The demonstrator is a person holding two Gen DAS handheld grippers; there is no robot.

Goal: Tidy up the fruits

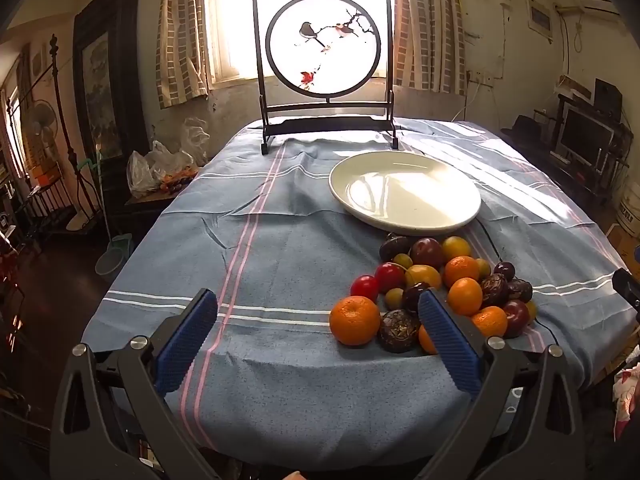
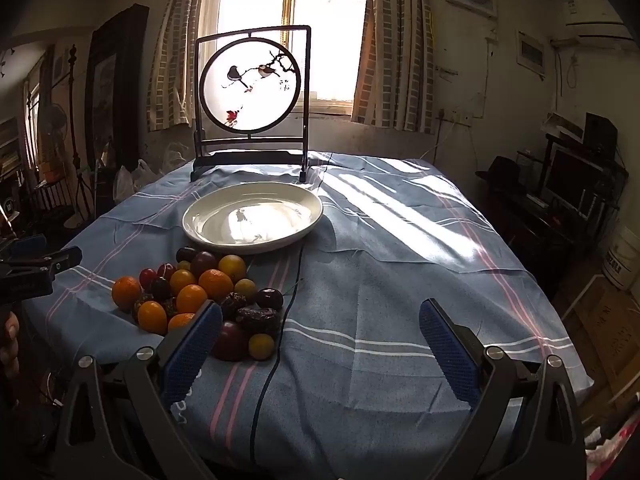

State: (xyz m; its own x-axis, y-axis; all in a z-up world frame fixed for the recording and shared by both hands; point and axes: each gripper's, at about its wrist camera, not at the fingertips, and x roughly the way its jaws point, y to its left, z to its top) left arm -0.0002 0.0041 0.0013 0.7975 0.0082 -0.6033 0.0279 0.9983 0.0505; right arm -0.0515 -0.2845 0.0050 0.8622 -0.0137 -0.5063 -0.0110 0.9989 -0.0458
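A pile of small fruits (image 1: 440,280) lies on the blue striped tablecloth: oranges, red and dark plums, yellow ones and wrinkled dark dates. It also shows in the right wrist view (image 2: 200,292). An empty white plate (image 1: 404,192) sits just behind the pile, also in the right wrist view (image 2: 252,216). My left gripper (image 1: 318,332) is open and empty, low over the near cloth, its right finger in front of the pile. My right gripper (image 2: 320,340) is open and empty, to the right of the pile, its left finger in front of the pile's near edge.
A dark-framed round bird screen (image 1: 326,40) stands at the table's far edge before a bright window. A thin black cable (image 2: 280,320) runs across the cloth beside the fruits. The left gripper's body (image 2: 28,276) shows at the left of the right wrist view. Furniture lines both sides.
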